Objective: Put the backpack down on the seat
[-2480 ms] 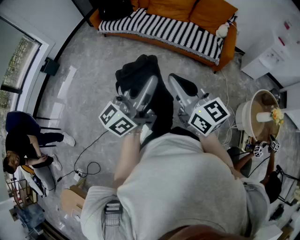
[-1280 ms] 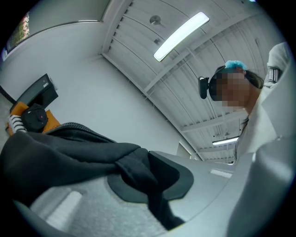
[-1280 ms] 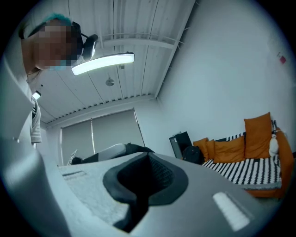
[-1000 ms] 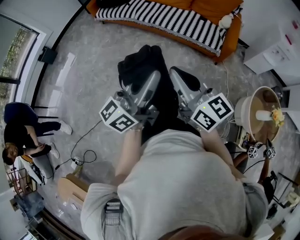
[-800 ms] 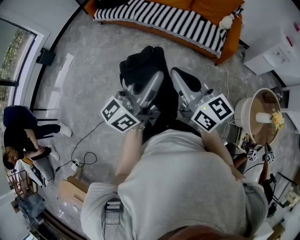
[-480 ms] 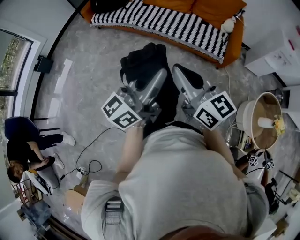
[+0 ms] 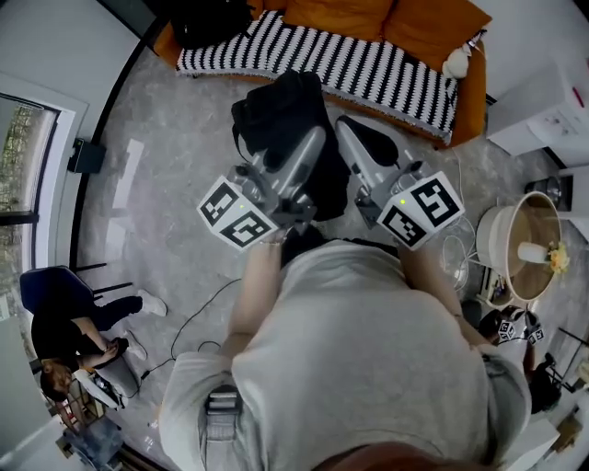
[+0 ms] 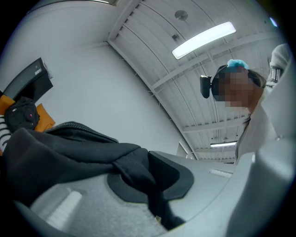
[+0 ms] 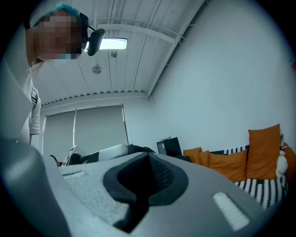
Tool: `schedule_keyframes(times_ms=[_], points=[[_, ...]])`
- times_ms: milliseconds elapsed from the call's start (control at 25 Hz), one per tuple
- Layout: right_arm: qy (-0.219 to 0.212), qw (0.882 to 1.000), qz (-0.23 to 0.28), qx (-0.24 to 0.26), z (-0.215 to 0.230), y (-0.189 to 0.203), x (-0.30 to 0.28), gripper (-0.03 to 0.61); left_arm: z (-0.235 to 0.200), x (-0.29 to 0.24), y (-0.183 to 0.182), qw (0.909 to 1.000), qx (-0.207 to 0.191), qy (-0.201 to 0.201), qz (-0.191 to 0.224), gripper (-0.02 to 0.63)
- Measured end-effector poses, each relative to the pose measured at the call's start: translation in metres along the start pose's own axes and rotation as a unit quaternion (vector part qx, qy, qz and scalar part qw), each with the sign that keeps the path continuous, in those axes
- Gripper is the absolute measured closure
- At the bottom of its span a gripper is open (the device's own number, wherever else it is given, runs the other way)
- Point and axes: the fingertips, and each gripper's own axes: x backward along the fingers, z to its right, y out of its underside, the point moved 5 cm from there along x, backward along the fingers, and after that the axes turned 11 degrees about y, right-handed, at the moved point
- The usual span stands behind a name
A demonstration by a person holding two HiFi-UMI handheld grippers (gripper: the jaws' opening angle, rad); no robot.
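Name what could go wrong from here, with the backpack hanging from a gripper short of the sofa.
1. The left gripper is shut on only a fold of the backpack, so the hanging weight could slip out before it is over the sofa.
2. The right gripper looks shut beside the backpack with nothing between its jaws, so there is no backup hold.
3. A black bag already sits on the seat's left end, leaving less room there.

Backpack [image 7: 276, 115] just before the sofa [image 7: 368, 64] front
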Motion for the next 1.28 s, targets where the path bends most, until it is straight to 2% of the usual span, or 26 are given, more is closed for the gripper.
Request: schedule_keyframes(times_ms=[320, 680, 880, 1280], points=[[0.005, 1.0, -0.017, 0.0, 0.01, 0.009, -0.068, 0.575, -0.064, 0.004, -0.03, 0.9998, -0.009, -0.004, -0.015, 0.597], [-0.004, 0.999, -0.033, -0.01, 0.039, 0.014, -0.118, 0.575, -0.12, 0.005, -0.043, 0.9997, -0.005, -0.023, 0.01, 0.597], [-0.017, 0.999, -0.028, -0.002, 0.077, 0.01, -0.159, 0.575, -0.168, -0.021, -0.044, 0.9994, -0.009, -0.03, 0.013, 0.597], [-0.053, 0.998, -0.013, -0.006, 0.167, -0.034, -0.263, 0.575, -0.277, -0.097, -0.074, 0.9977, -0.034, -0.056, 0.016, 0.597]])
